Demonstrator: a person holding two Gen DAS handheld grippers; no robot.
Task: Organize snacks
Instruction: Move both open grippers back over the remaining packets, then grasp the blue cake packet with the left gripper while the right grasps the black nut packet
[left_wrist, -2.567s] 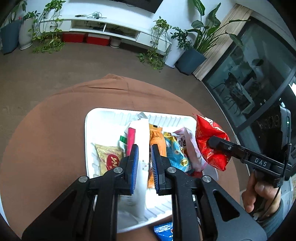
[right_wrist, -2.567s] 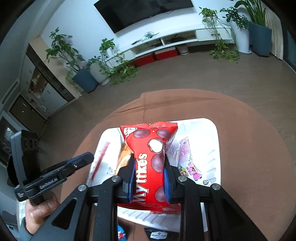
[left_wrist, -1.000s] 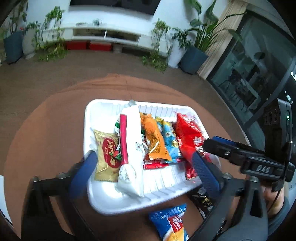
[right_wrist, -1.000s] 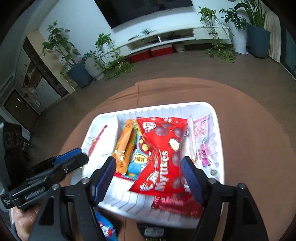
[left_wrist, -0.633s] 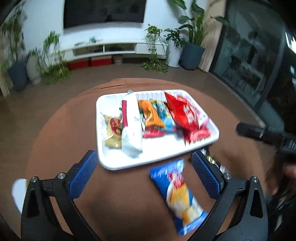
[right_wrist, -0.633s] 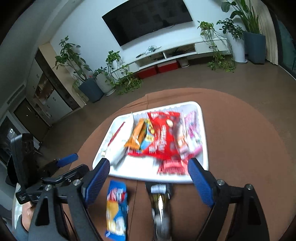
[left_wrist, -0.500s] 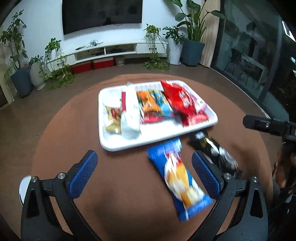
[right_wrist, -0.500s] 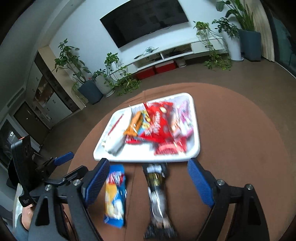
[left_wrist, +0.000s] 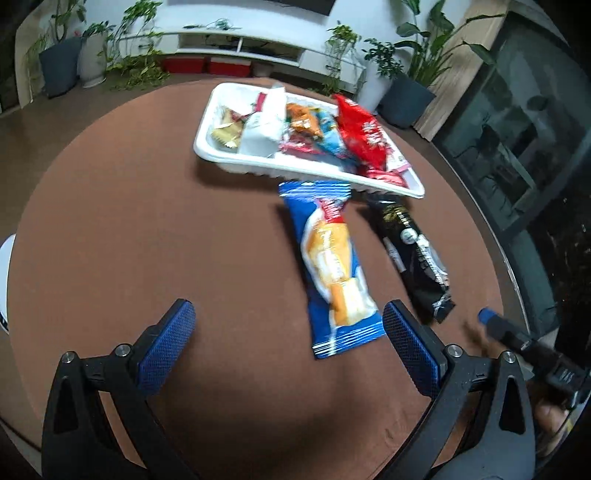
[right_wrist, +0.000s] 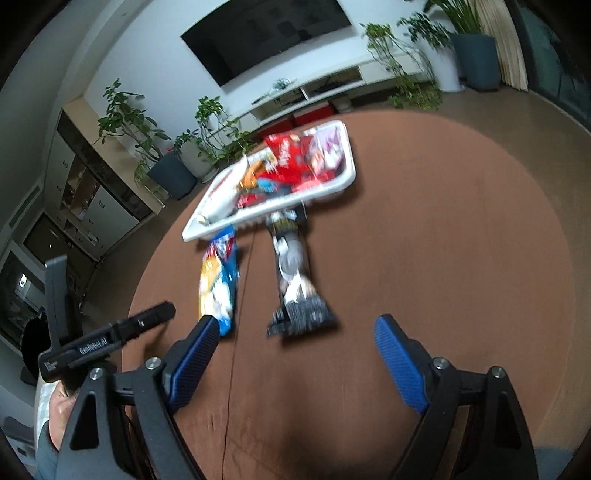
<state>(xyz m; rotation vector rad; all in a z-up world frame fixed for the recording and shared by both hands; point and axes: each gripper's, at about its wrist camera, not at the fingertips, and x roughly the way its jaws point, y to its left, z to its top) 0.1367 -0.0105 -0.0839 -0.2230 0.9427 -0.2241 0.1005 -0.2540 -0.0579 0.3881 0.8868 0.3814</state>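
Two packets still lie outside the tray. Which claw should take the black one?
Probably right. In its own view the black packet lies ahead between its open right claw fingers. The left claw, also open, lines up nearer the blue packet.

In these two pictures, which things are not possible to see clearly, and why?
- Black packet: print unreadable in the right wrist view, motion blur.
- Blue packet: brand smeared in the left wrist view, blur.
- Snacks low in the white tray: covered by the upper packets.
- Right gripper: cut by the left wrist view's edge.
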